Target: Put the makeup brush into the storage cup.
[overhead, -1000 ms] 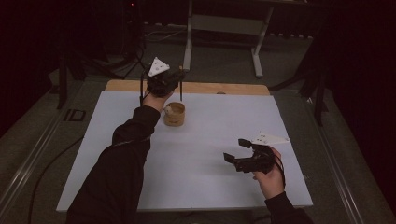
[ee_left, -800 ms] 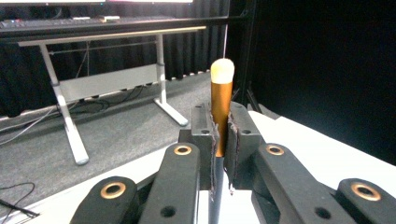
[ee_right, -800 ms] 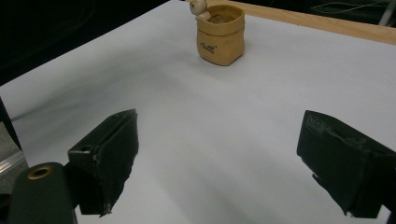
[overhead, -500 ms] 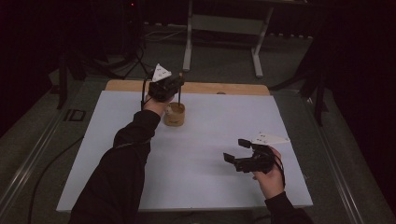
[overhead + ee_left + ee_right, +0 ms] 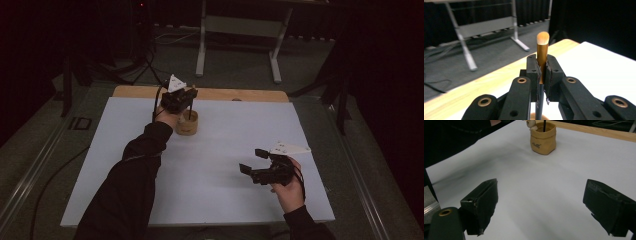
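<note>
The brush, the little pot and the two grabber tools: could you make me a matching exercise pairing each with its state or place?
Things:
1. makeup brush
2. tan pot
3. left gripper
4. right gripper

States:
A. jaws wide apart, nothing between them
B. stands on the white table near its far edge
C. clamped upright, bristles up
D. jaws closed on a handle

Pairs: 1-C, 2-B, 3-D, 4-A

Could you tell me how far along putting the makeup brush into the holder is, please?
Done: the left gripper is shut on the makeup brush. In hand: its handle already reaches into the tan holder. Left: letting go. The right gripper waits open.
</note>
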`<state>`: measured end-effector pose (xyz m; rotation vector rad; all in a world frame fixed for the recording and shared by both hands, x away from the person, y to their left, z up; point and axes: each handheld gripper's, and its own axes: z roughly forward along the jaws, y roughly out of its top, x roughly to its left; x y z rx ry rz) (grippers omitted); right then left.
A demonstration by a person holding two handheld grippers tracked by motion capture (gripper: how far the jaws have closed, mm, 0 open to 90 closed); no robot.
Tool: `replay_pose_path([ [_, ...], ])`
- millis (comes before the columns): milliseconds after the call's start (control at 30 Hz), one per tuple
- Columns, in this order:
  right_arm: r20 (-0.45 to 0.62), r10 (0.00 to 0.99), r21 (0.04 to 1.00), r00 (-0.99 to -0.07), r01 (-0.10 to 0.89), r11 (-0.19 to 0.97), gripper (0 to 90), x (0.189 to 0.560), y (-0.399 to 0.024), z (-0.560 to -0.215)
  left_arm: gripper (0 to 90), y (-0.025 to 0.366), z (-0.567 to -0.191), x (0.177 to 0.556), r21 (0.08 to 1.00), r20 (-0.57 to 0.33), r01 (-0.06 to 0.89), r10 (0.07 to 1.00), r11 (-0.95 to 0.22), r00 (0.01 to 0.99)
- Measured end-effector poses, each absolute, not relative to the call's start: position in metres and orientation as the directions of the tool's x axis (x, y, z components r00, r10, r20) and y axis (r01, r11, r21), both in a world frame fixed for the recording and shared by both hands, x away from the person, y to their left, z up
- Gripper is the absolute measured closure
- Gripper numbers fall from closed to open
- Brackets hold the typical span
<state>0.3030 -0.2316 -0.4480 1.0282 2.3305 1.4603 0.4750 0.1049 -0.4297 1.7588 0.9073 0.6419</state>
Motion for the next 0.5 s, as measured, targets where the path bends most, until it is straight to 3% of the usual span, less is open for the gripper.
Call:
replay_pose_path([
  [500, 0.184, 0.65, 0.852, -0.738, 0.45, 0.27, 13.0, 0.303, -0.231, -0.448, 83.6, 0.096, -0.454, 0.48, 0.896, -0.035, 0.38, 0.817, -0.229, 0.575],
])
